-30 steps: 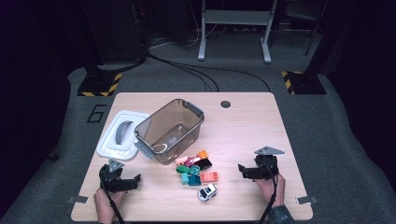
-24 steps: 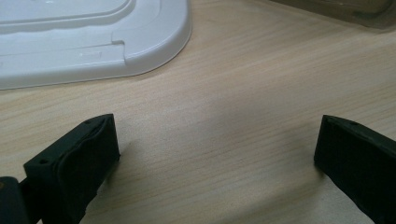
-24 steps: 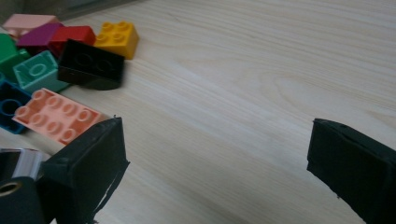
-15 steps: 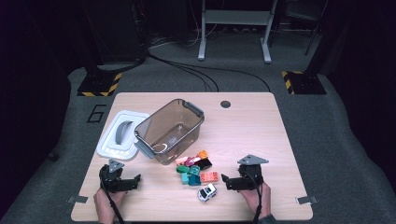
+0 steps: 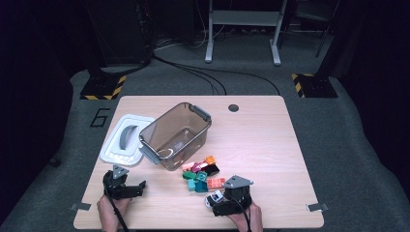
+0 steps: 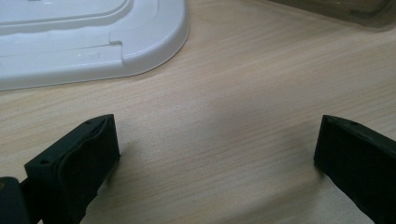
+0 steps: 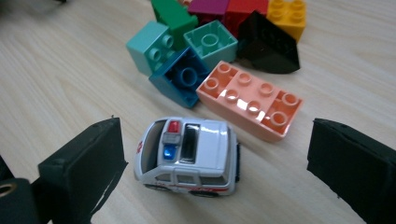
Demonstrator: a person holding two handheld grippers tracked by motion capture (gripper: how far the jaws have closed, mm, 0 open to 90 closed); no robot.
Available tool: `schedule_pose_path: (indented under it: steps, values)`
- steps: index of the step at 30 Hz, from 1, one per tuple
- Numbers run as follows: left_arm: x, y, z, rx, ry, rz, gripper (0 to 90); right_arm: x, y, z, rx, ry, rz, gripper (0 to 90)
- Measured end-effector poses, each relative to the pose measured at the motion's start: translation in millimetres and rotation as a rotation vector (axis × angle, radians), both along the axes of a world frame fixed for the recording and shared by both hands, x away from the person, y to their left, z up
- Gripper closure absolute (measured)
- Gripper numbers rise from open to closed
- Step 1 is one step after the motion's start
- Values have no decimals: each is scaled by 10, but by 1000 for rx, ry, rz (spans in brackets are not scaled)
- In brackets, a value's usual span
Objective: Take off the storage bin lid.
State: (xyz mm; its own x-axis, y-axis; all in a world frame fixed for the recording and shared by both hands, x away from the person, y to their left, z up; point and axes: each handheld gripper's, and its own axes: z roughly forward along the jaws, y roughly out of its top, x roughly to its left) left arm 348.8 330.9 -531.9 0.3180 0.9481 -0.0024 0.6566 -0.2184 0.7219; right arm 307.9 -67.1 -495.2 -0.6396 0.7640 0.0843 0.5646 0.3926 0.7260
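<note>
The right claw (image 7: 217,163) stood wide around the small white toy police car (image 7: 189,156) near the wooden desk's (image 5: 261,140) front edge, jaws clear of it. The left claw (image 6: 215,158) gaped wide over bare wood near the front-left corner.

White toy police car (image 7: 187,156) upright.

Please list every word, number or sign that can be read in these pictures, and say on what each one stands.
"6": painted in white on the grey floor left of the table.
Red marking on the side of the toy police car: too blurred to read.
Black and yellow hazard stripes, no words, on two floor plates.
</note>
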Motion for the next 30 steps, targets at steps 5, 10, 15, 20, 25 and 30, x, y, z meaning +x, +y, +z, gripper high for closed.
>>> schedule_pose_path:
  steps: [5, 10, 15, 20, 25, 30]
  values:
    - [-4, -1, 5, 4, 5, -6, 0, -67, 92, -54, -31, 6, 23, 45]
    - [-2, 1, 4, 4, 4, -8, 0, -111, 174, -114, -52, -5, 41, 135]
    - [0, -2, -2, 0, -4, -6, 0, -97, 229, -171, -85, 9, 38, 223]
    - [-2, -2, -1, 0, -2, -6, 0, -78, 240, -221, -95, 19, 51, 233]
    - [-3, 0, 5, 4, 6, -10, 0, -72, 247, -243, -113, 9, 67, 235]
    - [-3, 0, 4, 3, 7, -13, 0, -62, 239, -244, -113, 6, 80, 237]
